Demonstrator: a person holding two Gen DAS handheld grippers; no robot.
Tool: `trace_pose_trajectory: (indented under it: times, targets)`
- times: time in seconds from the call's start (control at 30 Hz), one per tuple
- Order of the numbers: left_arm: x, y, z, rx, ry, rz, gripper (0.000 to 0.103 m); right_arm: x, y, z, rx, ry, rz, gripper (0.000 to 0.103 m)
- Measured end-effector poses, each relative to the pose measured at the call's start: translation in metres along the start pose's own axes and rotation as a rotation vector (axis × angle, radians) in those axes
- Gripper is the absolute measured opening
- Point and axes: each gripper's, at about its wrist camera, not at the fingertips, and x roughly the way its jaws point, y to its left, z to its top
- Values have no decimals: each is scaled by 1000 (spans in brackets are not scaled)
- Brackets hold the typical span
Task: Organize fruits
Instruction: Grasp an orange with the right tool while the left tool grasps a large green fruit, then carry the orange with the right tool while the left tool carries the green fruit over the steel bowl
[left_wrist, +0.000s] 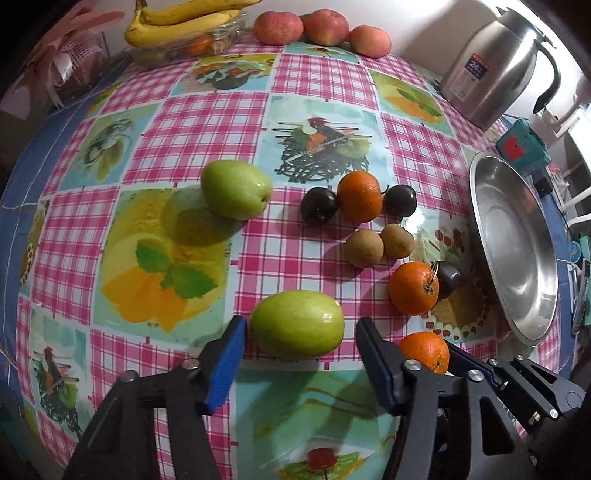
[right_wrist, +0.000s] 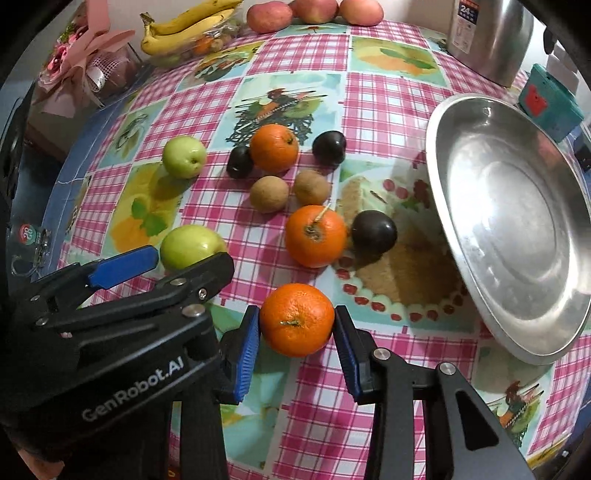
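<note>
- The table (left_wrist: 207, 122) wears a pink-check cloth with fruit pictures; every place below is given from the steel plate (right_wrist: 517, 229).
- The steel plate sits at the right side of the table, bare inside, its near rim lifted above the cloth in the right wrist view.
- A steel kettle (left_wrist: 495, 62) stands beyond the plate, and bananas (left_wrist: 177, 22) over a clear box lie far left of it at the back edge, with 3 reddish apples (left_wrist: 317, 27) between them.
- The left gripper (left_wrist: 301, 330) is well left of the plate, jaws apart around the near green fruit (left_wrist: 297, 325); the left pad looks to touch it, the right pad stands clear.
- The right gripper (right_wrist: 297, 321) is just left of the plate's near rim, both blue pads pressed on an orange (right_wrist: 297, 319).
- A second green fruit (left_wrist: 236, 194) lies far left of the plate.
- 2 more oranges (right_wrist: 316, 236), 2 brown fruits (right_wrist: 269, 194) and 3 dark plums (right_wrist: 373, 232) lie loose left of the plate; one plum is just beside its rim.
</note>
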Motion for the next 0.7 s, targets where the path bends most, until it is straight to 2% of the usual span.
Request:
trace_pose_trajectory:
  times: [0.1,0.47,0.7]
  targets:
    - [2,0,3,8,-8,23,54,1,1,1,0,4,3,41]
    - [-7,-1,4,-10,-21,10,54,-4,1,0,0,-7,6,41]
    - [-20,-6,5,-23,-36,21,54,-16,-7,1,16,-45,-5,41]
